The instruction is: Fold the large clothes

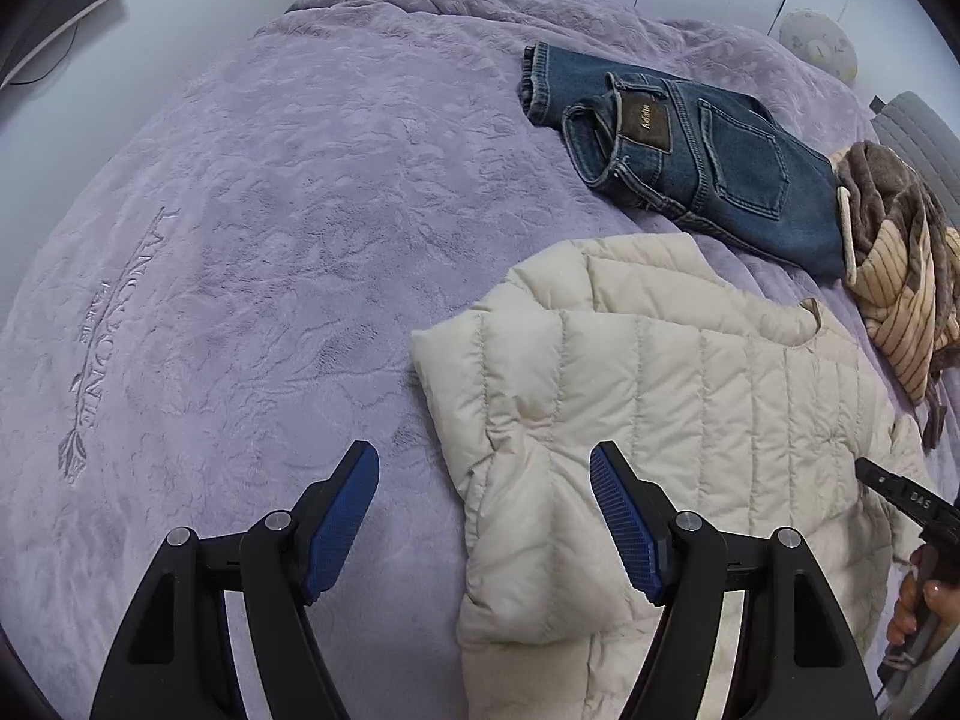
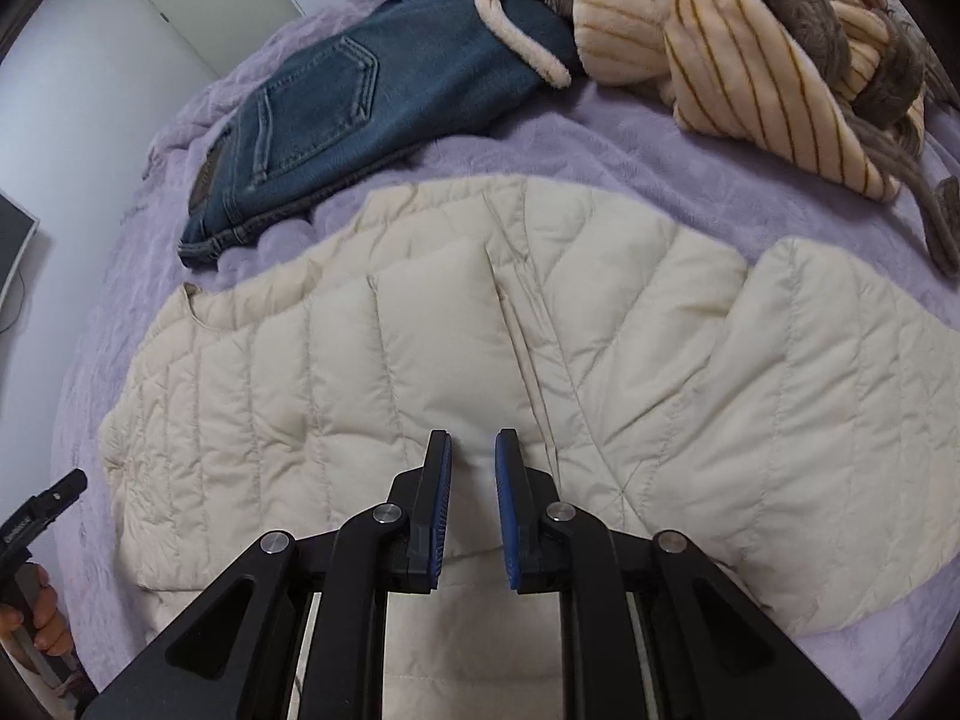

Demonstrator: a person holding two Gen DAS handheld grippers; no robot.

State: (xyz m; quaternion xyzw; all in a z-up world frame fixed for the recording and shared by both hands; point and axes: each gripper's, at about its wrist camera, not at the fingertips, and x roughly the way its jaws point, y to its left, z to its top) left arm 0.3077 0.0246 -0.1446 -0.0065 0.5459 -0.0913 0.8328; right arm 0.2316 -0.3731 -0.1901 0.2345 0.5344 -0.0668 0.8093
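Note:
A cream quilted puffer jacket [image 1: 678,396] lies flat on a lilac blanket, its sleeve folded across the body. It fills the middle of the right wrist view [image 2: 420,348]. My left gripper [image 1: 485,468] is open wide, its jaws standing either side of the jacket's left edge, just above it. My right gripper [image 2: 473,456] hovers over the jacket's middle with its jaws nearly closed, a narrow gap between them and nothing held. Its body shows at the right edge of the left wrist view [image 1: 900,498].
Folded blue jeans [image 1: 690,150] lie beyond the jacket, also in the right wrist view [image 2: 336,102]. A striped beige and brown fleece garment [image 2: 750,54] is bunched next to them. The lilac blanket [image 1: 240,276] covers the bed. A monitor [image 1: 54,0] stands far left.

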